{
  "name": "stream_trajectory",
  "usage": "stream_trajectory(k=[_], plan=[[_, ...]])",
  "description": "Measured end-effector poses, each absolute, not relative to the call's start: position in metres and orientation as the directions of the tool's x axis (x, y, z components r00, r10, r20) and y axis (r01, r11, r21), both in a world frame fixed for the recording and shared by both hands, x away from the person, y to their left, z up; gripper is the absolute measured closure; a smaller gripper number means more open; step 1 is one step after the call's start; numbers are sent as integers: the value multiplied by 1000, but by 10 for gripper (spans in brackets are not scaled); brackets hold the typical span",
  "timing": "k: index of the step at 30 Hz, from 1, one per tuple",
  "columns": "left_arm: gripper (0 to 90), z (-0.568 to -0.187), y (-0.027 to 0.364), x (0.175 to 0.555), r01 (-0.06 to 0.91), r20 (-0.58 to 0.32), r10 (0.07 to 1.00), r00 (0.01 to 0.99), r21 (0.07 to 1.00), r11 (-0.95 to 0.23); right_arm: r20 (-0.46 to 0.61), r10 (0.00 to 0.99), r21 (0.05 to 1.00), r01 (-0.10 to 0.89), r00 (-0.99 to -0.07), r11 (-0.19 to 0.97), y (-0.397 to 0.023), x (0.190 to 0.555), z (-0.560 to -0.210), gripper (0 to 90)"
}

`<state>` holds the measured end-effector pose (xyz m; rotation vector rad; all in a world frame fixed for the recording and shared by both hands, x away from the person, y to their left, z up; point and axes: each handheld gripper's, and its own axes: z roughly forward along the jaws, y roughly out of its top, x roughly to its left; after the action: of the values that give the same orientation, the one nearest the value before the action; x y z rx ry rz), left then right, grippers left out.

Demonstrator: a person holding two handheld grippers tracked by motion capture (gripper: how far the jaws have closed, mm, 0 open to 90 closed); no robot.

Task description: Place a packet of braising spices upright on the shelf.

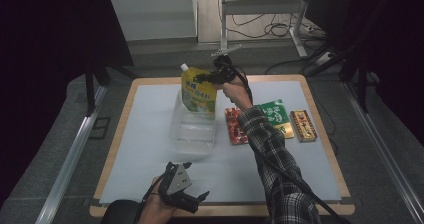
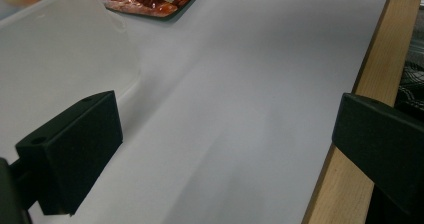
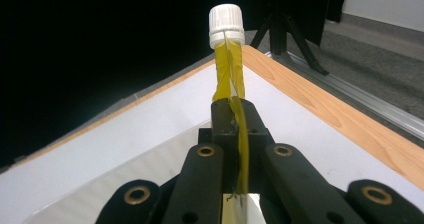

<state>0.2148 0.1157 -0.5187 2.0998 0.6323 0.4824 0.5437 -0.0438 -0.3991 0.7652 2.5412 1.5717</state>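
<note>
At the near edge of the table [image 1: 320, 134], the left gripper [image 1: 197, 200] rests low in the person's left hand [image 1: 159, 210]. Its jaws stand wide apart and there is nothing between them. I think it waits here so that the middle of the table stays free for the other hand. In the left gripper view, one jaw is just beside the near corner of the clear plastic box [image 2: 60, 49], but it does not touch it.

A little farther, in the middle of the white sheet [image 1: 150, 134], stands this clear plastic box [image 1: 192, 126]. It has no lid and looks empty, so it seems ready to receive something.

To the right of the box three flat packs lie side by side: a red snack pack [image 1: 234, 126], a green pack [image 1: 276, 116] and a small red and yellow box [image 1: 303, 125]. They lie well apart from the left gripper and seem to wait for their turn.

Farther still, the right gripper [image 1: 209, 77] holds a yellow pouch [image 1: 199, 91] with a white cap [image 3: 226, 24]. Its jaws are pressed closed on the thin top seam of the pouch, below the cap, so the pouch hangs upright over the far part of the box. The right arm in the checked sleeve [image 1: 275, 159] is stretched far forward, and the gripper points to the left. From this I judge that the pouch is going into the box.
</note>
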Motion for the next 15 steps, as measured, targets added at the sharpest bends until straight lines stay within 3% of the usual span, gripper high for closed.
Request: stream_trajectory(k=[8,10,11,12,15], plan=[[0,-519,114,214,256,112,589,800,824,-505,197,459,839,391,-866,379,-40,540,-404,864],[0,-519,115,214,256,114,590,799,824,-505,161,453,837,364,-877,408,-38,538,-404,766],[0,-519,115,214,256,114,590,799,824,-505,161,453,837,364,-877,408,-38,538,-404,766],[0,-519,115,214,255,112,592,798,827,-500,141,457,836,353,-878,420,-38,536,-403,650],[0,-519,115,214,253,118,595,795,828,-501,123,478,841,347,-870,415,-42,535,-400,526]])
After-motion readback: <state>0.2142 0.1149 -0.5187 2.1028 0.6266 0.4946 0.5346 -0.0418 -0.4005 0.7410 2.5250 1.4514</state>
